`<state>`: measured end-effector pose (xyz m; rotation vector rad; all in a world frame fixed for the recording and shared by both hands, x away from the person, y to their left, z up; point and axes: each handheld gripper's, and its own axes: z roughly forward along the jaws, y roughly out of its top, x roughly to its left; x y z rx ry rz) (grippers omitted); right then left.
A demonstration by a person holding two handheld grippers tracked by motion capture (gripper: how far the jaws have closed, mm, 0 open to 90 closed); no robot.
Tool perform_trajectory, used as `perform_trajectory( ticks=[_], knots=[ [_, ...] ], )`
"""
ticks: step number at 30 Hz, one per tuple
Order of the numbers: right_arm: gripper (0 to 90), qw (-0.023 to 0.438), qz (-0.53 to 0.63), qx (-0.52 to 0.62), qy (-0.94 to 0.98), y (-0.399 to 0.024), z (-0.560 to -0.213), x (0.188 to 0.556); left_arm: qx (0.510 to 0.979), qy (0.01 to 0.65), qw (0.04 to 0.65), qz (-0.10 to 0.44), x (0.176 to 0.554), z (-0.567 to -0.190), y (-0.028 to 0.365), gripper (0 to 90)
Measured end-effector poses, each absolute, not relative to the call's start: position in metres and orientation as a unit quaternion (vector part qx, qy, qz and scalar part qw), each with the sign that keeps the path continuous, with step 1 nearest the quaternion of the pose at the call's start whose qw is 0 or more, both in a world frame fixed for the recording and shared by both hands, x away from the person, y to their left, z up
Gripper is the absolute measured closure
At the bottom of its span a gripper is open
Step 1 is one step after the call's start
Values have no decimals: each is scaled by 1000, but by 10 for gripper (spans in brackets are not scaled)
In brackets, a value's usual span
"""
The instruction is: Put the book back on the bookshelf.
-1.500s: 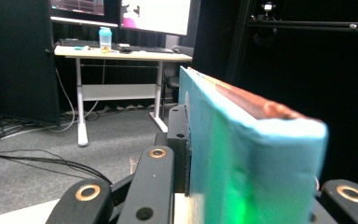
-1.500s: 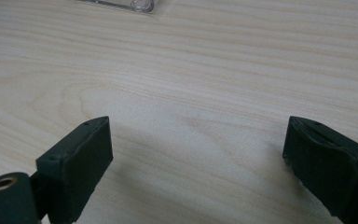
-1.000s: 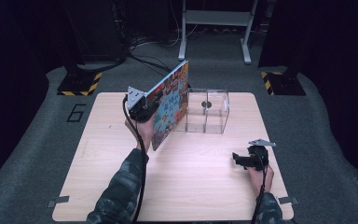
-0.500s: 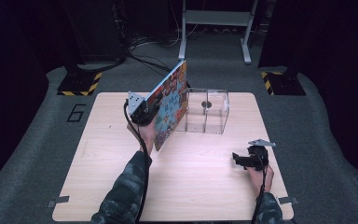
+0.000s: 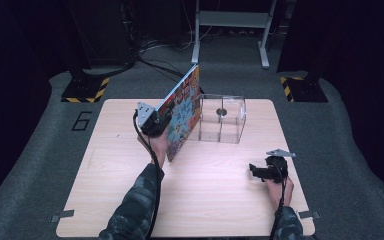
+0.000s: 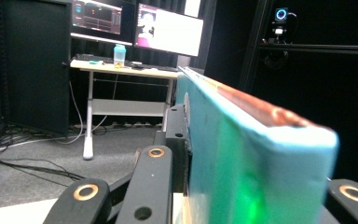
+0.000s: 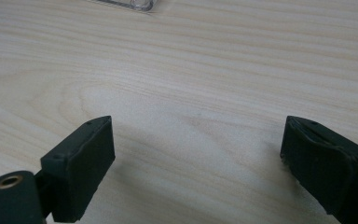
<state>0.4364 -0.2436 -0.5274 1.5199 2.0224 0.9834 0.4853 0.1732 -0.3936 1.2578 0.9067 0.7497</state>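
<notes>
A flat book with a colourful cover is held up on edge and tilted over the table, its lower corner near the wood. My left gripper is shut on its left side. In the left gripper view the book's turquoise edge runs up between the black jaws. Just right of the book stands a clear plastic divided box at the table's far middle. Near the front right, my right gripper lies low on the table, pointing left. Its jaws are open over bare wood.
The light wooden table stands on grey carpet. Stands with yellow-black striped bases sit beyond its far corners, and a white desk frame stands behind. The clear box's corner lies beyond the right jaws.
My left hand with the book has shifted slightly toward the person. The right gripper has not moved.
</notes>
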Motion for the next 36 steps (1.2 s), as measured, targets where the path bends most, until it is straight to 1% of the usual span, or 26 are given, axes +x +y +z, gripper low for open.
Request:
perform_trajectory(
  ticks=[4,6,8,9,11,12,18,19,21,24,25,27,28,32,33,34,35,36],
  knots=[
    [93,214,352,547,729,-243,-527,436,554,407,649,325,484,-396,174,789],
    [92,215,350,546,730,-243,-527,436,566,403,639,329,483,-394,173,788],
    [92,217,350,546,729,-242,-528,436,567,405,637,329,482,-393,173,779],
    [92,216,349,546,731,-242,-528,436,564,406,641,326,482,-393,173,746],
    [93,216,351,545,730,-243,-528,436,572,405,636,323,481,-392,174,692],
    [93,215,350,546,730,-243,-528,436,568,406,639,323,481,-392,174,692],
    [94,215,350,546,731,-243,-528,436,588,407,631,299,475,-386,180,547],
    [93,215,350,546,730,-243,-527,436,597,405,626,295,474,-385,182,526],
    [94,215,350,546,730,-243,-527,436,607,399,624,287,469,-382,187,488],
    [94,215,350,546,730,-243,-527,436,614,393,622,286,464,-381,192,468],
    [94,215,350,546,730,-243,-527,436,626,396,617,266,462,-380,195,409],
    [94,213,350,547,729,-242,-527,436,630,398,612,264,461,-380,196,355],
    [94,214,350,547,729,-242,-527,436,640,397,604,259,458,-381,201,327],
    [94,216,350,547,729,-242,-528,436,657,392,592,255,451,-381,208,273],
    [94,217,346,545,732,-241,-528,436,666,390,584,254,449,-382,211,235],
    [94,217,346,545,732,-241,-528,436,672,389,578,251,447,-383,213,235],
    [94,221,343,540,736,-241,-528,437,673,390,577,250,444,-384,216,203],
    [94,221,343,540,736,-241,-528,437,678,391,571,247,442,-385,219,203]
  ],
)
